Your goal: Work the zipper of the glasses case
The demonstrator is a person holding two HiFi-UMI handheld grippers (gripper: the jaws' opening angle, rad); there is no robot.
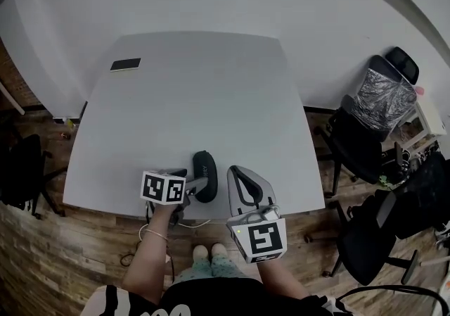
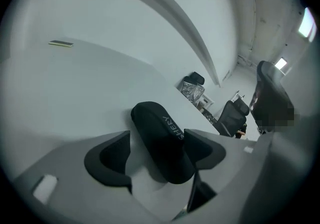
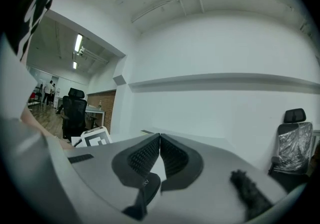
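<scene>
Left gripper (image 2: pixel 157 132) jaws stand wide, one on each side of the near end of the black case (image 2: pixel 156 118). The pad on its right side is just against the shell and the other is apart from it, so nothing is clamped yet. That straddle looks like a set-up to pin the case down while the zipper is worked.

Right gripper (image 3: pixel 160 136) has its jaws closed tip to tip with nothing between them. It hangs just beside the case, probably waiting to go for the zipper pull, which I cannot make out.

Beyond them, the case lies lengthwise near the front edge of the table (image 1: pixel 197 96), close to the person. A flat dark slab (image 1: pixel 125 65) sits at the far corner.
</scene>
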